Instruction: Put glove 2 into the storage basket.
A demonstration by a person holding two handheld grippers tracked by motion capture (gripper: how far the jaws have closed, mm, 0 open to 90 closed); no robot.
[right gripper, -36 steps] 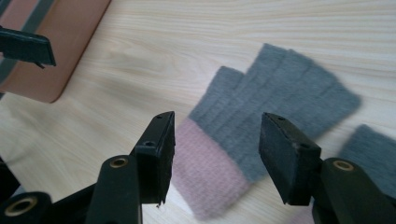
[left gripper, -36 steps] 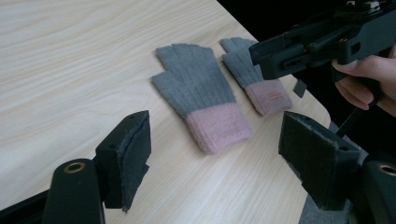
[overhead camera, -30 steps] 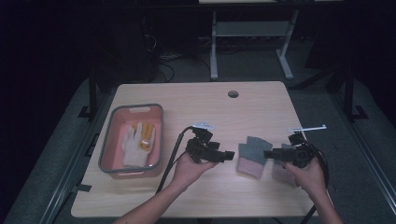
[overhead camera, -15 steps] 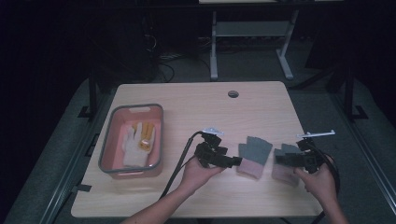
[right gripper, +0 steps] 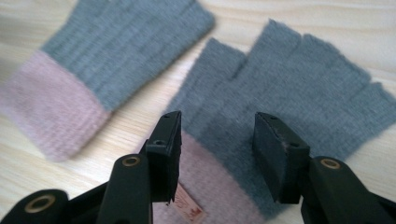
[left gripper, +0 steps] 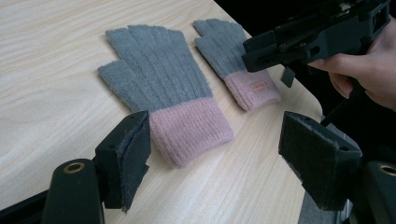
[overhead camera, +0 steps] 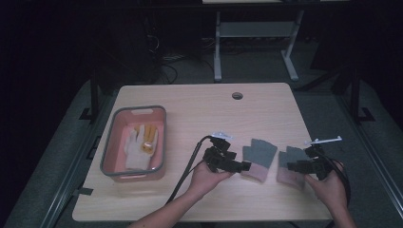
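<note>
Grippers are closing in on the paired gloves right of the tray (overhead camera: 110, 142): left gripper (overhead camera: 240, 166) standing wide at the left glove (overhead camera: 257, 158), right gripper (overhead camera: 292, 166), jaws just narrowing but not yet pinching, over the right glove (overhead camera: 291, 164), likely needing to drop and clamp its cuff.

Pink bin (overhead camera: 111, 142), grey rim, far left on table (overhead camera: 199, 109); white-yellow glove (overhead camera: 139, 145) inside.

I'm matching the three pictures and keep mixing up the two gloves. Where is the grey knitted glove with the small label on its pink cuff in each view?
High view: the grey knitted glove with the labelled pink cuff lies at right, under the right tool.
Left gripper view: upper middle, beyond the other grey and pink glove.
Right gripper view: centre to right, between the jaws.
Shared landmark: the other glove beside it.
</note>
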